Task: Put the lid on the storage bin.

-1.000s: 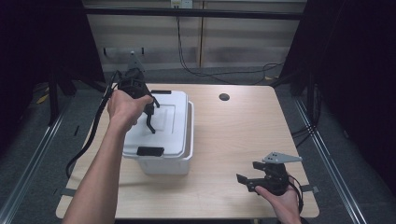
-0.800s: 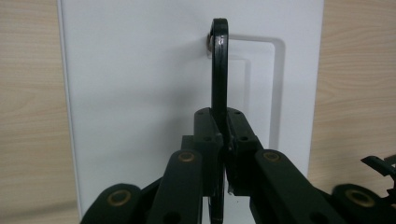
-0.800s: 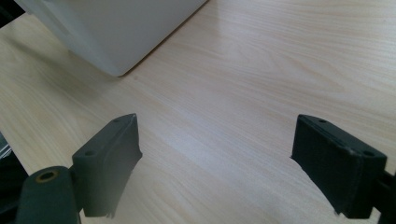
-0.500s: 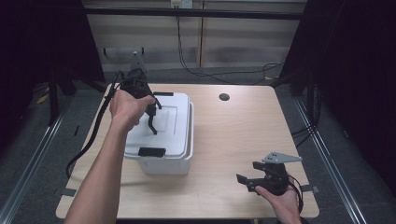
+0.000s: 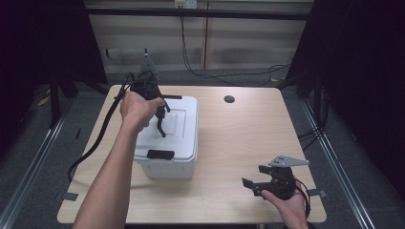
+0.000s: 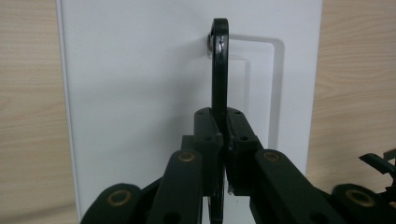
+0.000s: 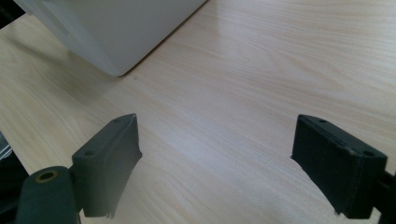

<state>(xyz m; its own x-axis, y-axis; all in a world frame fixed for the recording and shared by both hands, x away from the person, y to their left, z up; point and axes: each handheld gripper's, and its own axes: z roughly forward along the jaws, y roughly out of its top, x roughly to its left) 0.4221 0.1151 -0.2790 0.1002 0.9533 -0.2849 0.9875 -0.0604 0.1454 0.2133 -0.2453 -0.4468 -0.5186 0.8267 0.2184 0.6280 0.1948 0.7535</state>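
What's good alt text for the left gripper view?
The left gripper has its two black jaws shut on the black handle of a white box, seen from above. The handle stands up from the lid and runs to a pivot near the top. Light wooden table shows either side.

Smooth white plastic box (image 5: 179,138) (wood-grain table (image 5: 248,138))

The left tool (image 5: 160,117) has edged slightly, lifting the box's black handle (image 6: 219,70).
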